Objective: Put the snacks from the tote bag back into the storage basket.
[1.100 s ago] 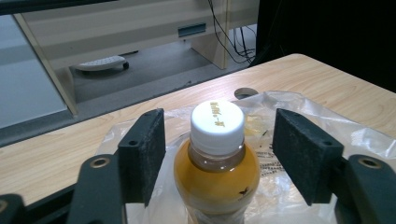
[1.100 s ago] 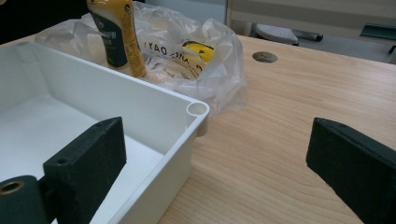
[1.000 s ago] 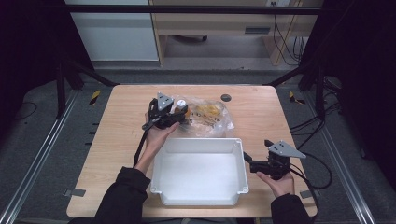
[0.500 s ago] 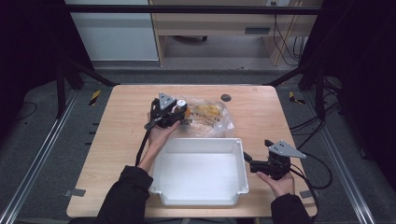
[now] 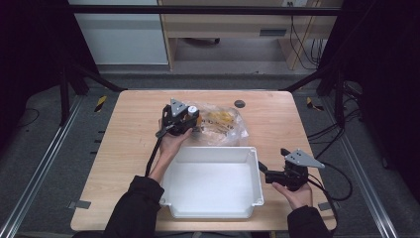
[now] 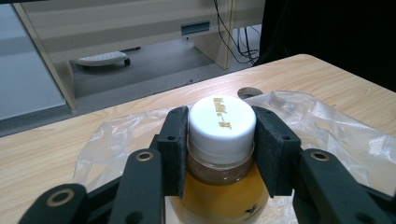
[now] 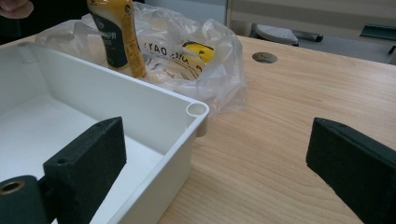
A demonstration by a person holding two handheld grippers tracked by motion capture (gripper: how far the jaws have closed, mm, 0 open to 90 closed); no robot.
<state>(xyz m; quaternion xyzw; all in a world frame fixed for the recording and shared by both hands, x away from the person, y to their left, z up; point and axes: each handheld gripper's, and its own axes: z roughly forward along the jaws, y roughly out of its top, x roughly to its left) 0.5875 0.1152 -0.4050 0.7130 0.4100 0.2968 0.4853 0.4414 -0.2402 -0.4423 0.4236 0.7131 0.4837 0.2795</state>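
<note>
Your left gripper (image 5: pixel 190 120) sits toward the far edge of the table (image 5: pixel 124 144), left of its middle, with your left hand (image 5: pixel 173 144) behind it. In the left gripper view its two black jaws are clamped on the neck of a bottle (image 6: pixel 219 186), one pad pressed against each side just under the white cap (image 6: pixel 222 116), which bears small yellow print. The bottle holds an amber-yellow liquid and stands upright at the left side of a crumpled clear plastic bag (image 5: pixel 223 126); in the right gripper view you can see its yellow label beside the bag's wrinkled film. Inside the bag lie yellow packets (image 5: pixel 220 119), too blurred to read from above.

Nearer to you, at the middle of the near edge, stands a white plastic bin (image 5: pixel 210 181), its floor bare. Its far rim lies just beside the bag. Beyond the bag, close to the far edge, a round dark hole (image 5: pixel 239 103) is set into the wood.

Your right gripper (image 5: pixel 262 171) rests near the near right corner, held by your right hand (image 5: pixel 292 193), and points at the bin's right wall. Its jaws stand wide apart, gripping nothing: in the right gripper view one jaw hangs over the inside of the bin and the other over bare wood, with the bin's corner (image 7: pixel 196 111) between them.
</note>
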